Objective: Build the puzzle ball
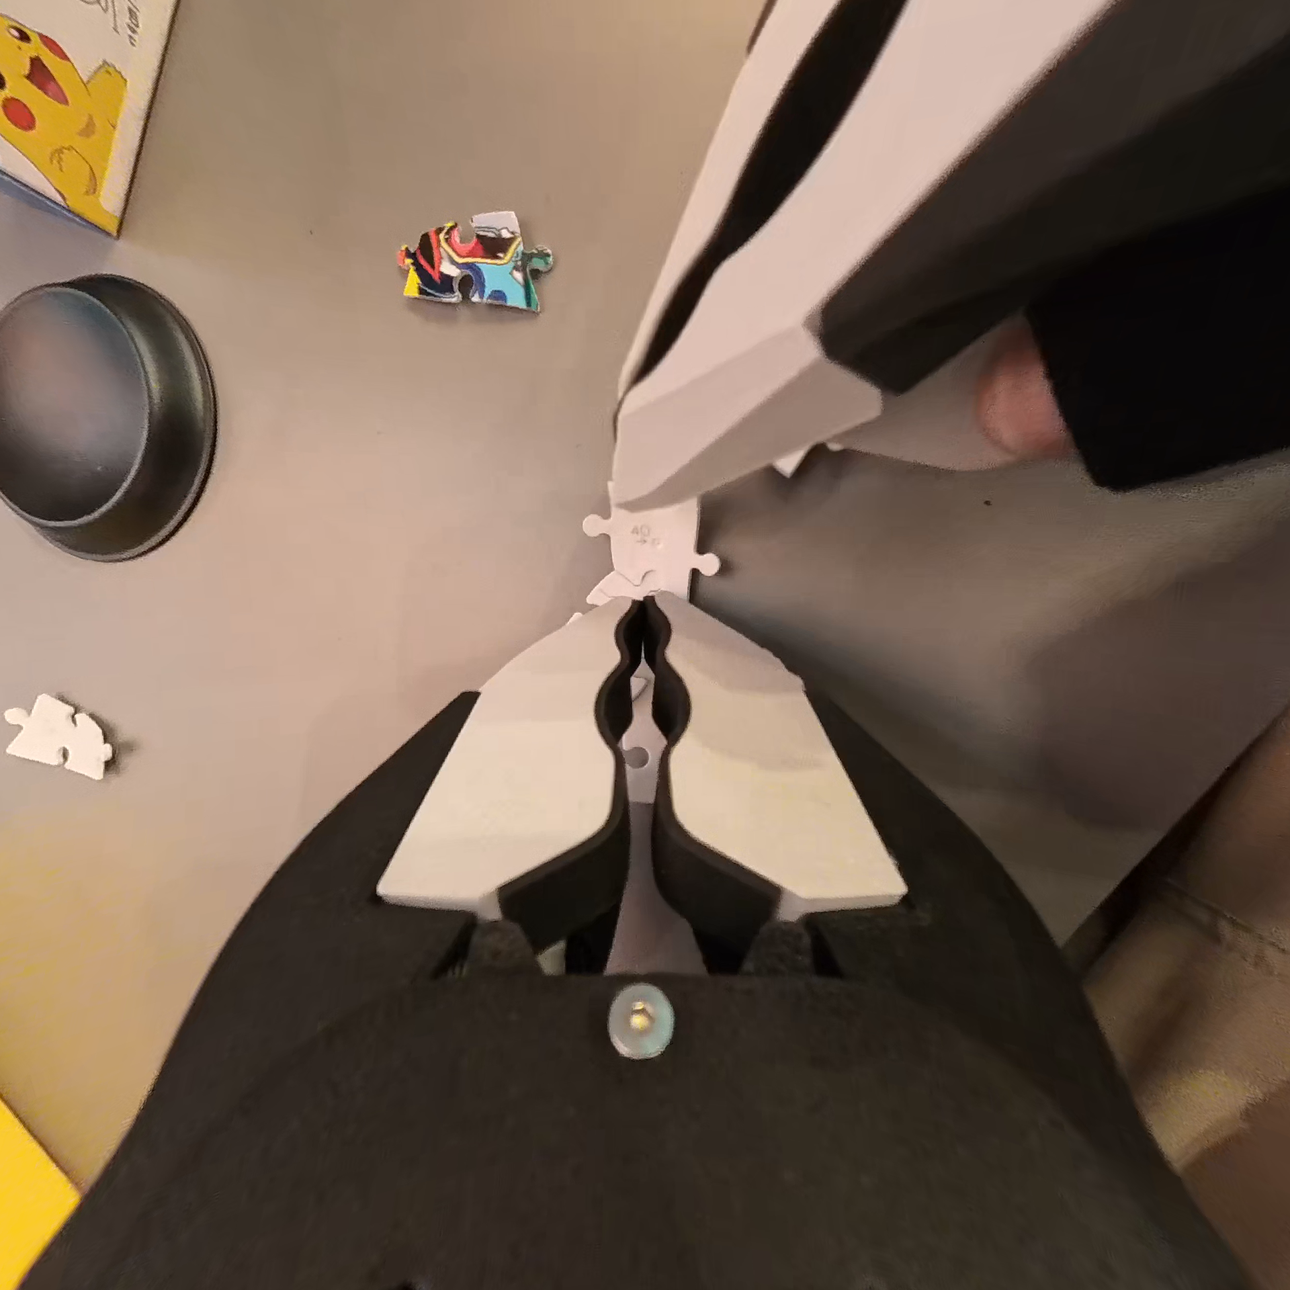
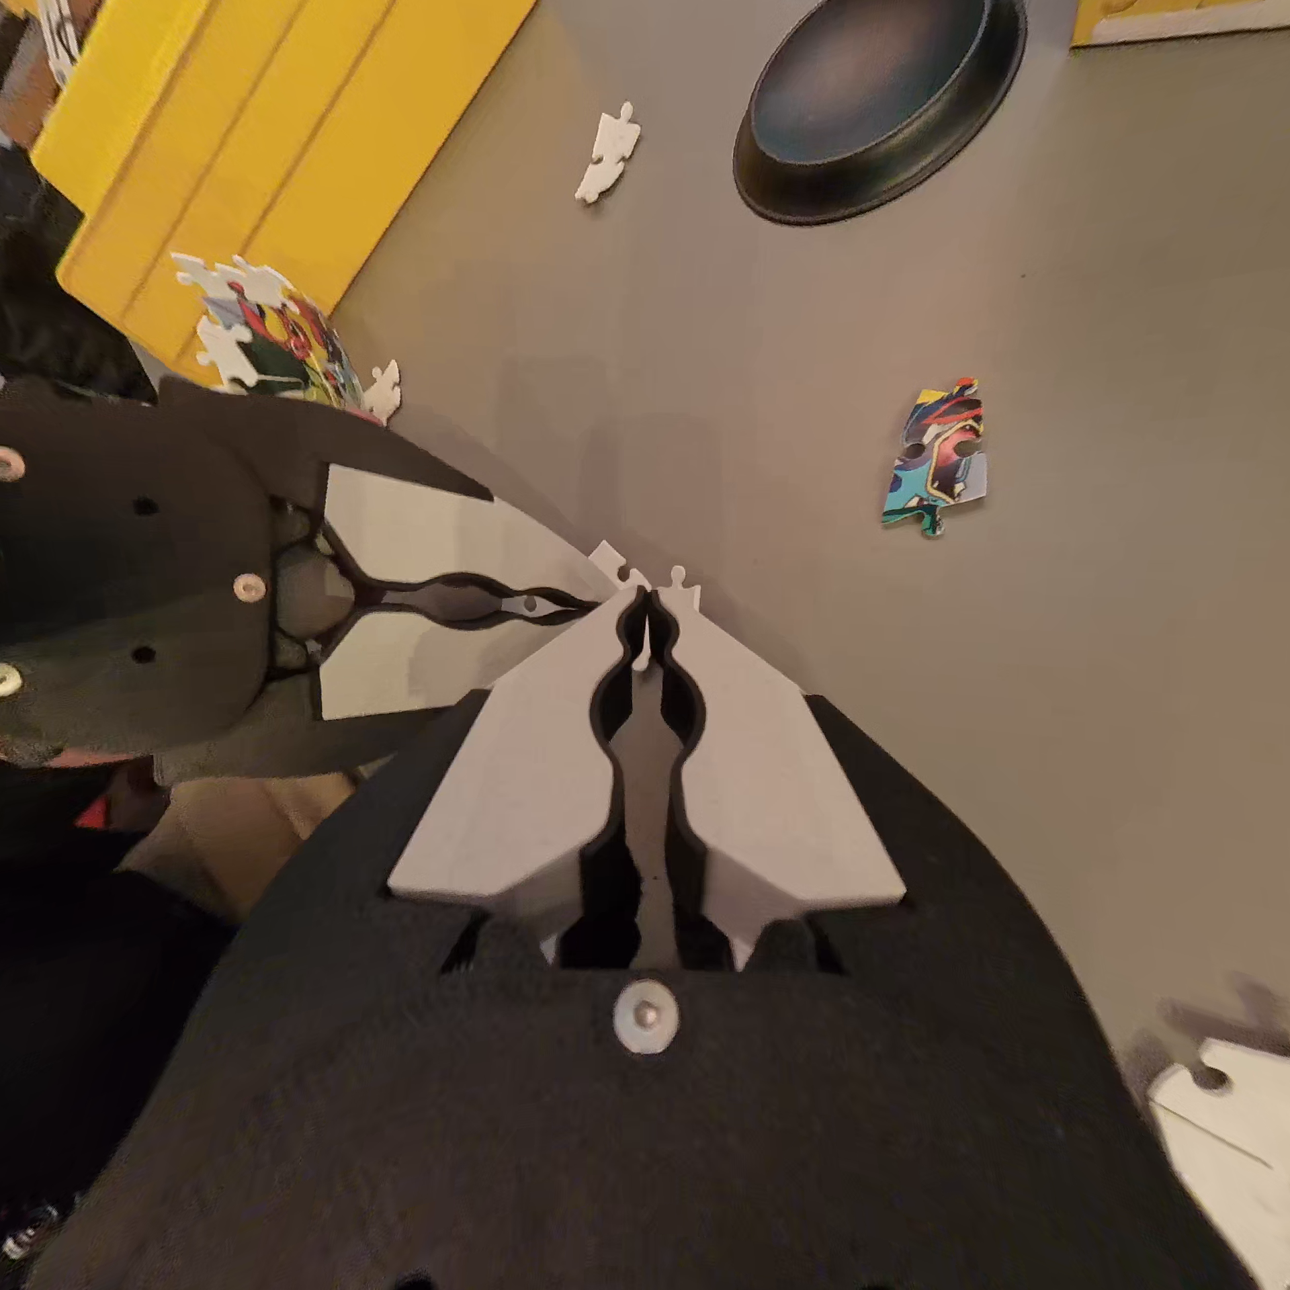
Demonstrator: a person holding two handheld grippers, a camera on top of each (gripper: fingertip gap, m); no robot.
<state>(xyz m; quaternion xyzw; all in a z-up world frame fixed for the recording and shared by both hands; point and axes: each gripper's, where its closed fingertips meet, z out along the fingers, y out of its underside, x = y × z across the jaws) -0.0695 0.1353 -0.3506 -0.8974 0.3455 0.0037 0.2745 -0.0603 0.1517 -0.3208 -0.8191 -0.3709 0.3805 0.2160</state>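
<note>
My left gripper (image 1: pixel 643 602) is shut on a white puzzle piece (image 1: pixel 636 755), which shows between its jaws. My right gripper (image 2: pixel 646 595) is shut on another white piece (image 2: pixel 685 585), blank side towards the camera. The two grippers meet tip to tip above the grey table. In the left wrist view the right gripper (image 1: pixel 623 499) comes in from the upper right with its piece (image 1: pixel 653 541) touching the left one's piece; I cannot tell if they interlock. A partly built puzzle ball (image 2: pixel 279 342) sits behind the left gripper (image 2: pixel 593 606).
A black bowl (image 1: pixel 105 419) (image 2: pixel 879 105) stands on the grey table (image 1: pixel 349 523). Coloured joined pieces (image 1: pixel 478 265) (image 2: pixel 939 457) and a loose white piece (image 1: pixel 59 736) (image 2: pixel 611 153) lie nearby. A yellow box (image 2: pixel 279 139), a picture box (image 1: pixel 56 105) and more white pieces (image 2: pixel 1221 1131) sit at the edges. From the left gripper's tips to the partly built puzzle ball (image 2: pixel 279 342) is close to 15 cm.
</note>
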